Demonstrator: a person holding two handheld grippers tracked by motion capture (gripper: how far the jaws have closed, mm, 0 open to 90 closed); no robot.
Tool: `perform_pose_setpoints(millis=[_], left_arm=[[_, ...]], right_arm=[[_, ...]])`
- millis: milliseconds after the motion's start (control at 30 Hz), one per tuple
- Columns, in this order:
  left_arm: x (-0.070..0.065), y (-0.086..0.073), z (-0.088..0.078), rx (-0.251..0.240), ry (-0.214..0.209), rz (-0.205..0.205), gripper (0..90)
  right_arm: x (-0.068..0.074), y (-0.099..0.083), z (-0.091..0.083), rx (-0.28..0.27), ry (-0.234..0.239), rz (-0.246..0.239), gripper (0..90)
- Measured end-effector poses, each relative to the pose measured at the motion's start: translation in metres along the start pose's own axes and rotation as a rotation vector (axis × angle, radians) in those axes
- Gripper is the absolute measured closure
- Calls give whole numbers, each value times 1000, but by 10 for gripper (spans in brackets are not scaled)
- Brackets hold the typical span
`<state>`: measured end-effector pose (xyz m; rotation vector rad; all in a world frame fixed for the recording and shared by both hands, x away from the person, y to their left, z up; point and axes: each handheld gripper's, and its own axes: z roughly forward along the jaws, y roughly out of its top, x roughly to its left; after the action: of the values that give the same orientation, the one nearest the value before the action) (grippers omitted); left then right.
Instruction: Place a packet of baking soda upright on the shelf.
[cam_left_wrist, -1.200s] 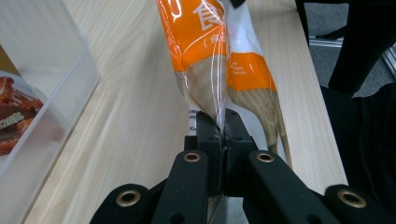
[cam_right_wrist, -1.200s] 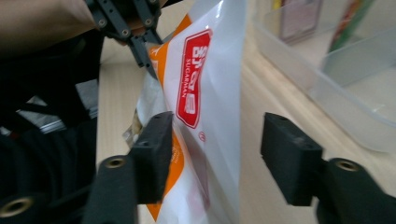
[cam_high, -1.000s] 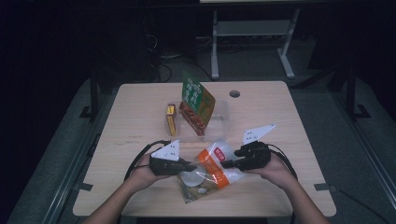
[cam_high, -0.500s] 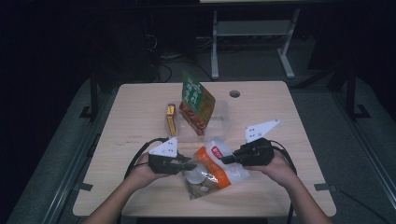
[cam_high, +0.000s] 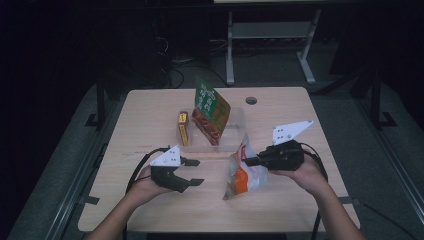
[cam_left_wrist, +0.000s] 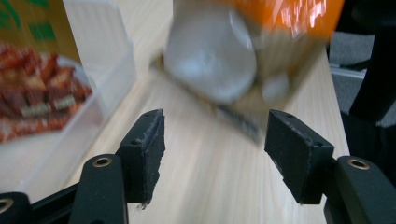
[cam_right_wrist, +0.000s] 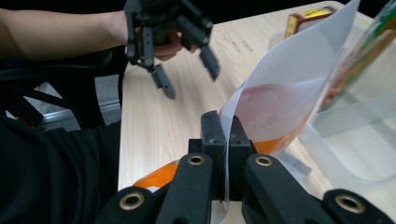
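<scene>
From above, the left claw (cam_high: 196, 171) has just let go — its jaws have been opening and now stand apart with nothing between them, low over the table (cam_high: 150, 210). A second ago both claws met on the pouch (cam_high: 242, 172) near the middle front of the table; now the pouch hangs from the right claw (cam_high: 248, 161) alone, pinched at its upper edge, its bottom corner at or just above the wood. It has swung off to the right of the left claw, well apart from it. Beyond the right claw's tip sits the clear tub (cam_high: 226, 131) with the green bag (cam_high: 210, 111) leaning in it, and a small yellow box (cam_high: 183, 129) beside the tub.

In the left gripper view the pads (cam_left_wrist: 148, 144) gape wide on bare wood. The pouch (cam_left_wrist: 243, 51) is blurred, lifted ahead of and above them, not touching; the tub (cam_left_wrist: 109, 60) lies to the left.

In the right gripper view the jaws are clamped tight on the pouch's (cam_right_wrist: 285, 93) white edge, the film curling up from between them. The left claw (cam_right_wrist: 187, 70) hovers open farther off, the tub (cam_right_wrist: 355, 140) close on the right.

So the handover looks done — one claw carries the pouch, and I'd judge the tub is where it goes next.
</scene>
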<state>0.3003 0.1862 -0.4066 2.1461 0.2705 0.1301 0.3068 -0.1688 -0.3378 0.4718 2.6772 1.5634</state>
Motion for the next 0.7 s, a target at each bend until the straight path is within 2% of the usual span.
perform_pose_setpoints(millis=[67,167,200,233,267,300,333,433,467,567,633,700], left_arm=[[-1,-6,-1,27,8,-4,364],[0,-12,-3,34,10,-6,362],[1,-14,-4,34,17,-21,361],[1,-14,-4,34,17,-21,361],[2,-13,-4,31,16,-30,361],[3,-12,-5,30,19,-17,361],[2,-12,-4,26,20,-20,361],[3,-12,-4,34,19,-16,357],[3,-13,-2,34,18,-22,357],[5,-14,-2,50,17,-26,356],[5,-15,-1,42,17,-34,356],[5,-15,-1,53,17,-23,356]], right_arm=[[-1,6,-7,19,-22,-9,900],[-2,13,-13,44,-46,-17,900],[-4,20,-19,67,-78,-23,900],[-4,20,-19,67,-78,-23,900],[-8,26,-23,74,-106,-28,900],[-9,30,-25,81,-120,-27,900],[-11,33,-26,87,-135,-30,900],[-12,38,-28,96,-156,-41,900],[-15,43,-30,105,-176,-56,900],[-20,52,-32,115,-187,-61,900],[-23,58,-33,123,-188,-72,900],[-25,65,-34,137,-195,-79,900]])
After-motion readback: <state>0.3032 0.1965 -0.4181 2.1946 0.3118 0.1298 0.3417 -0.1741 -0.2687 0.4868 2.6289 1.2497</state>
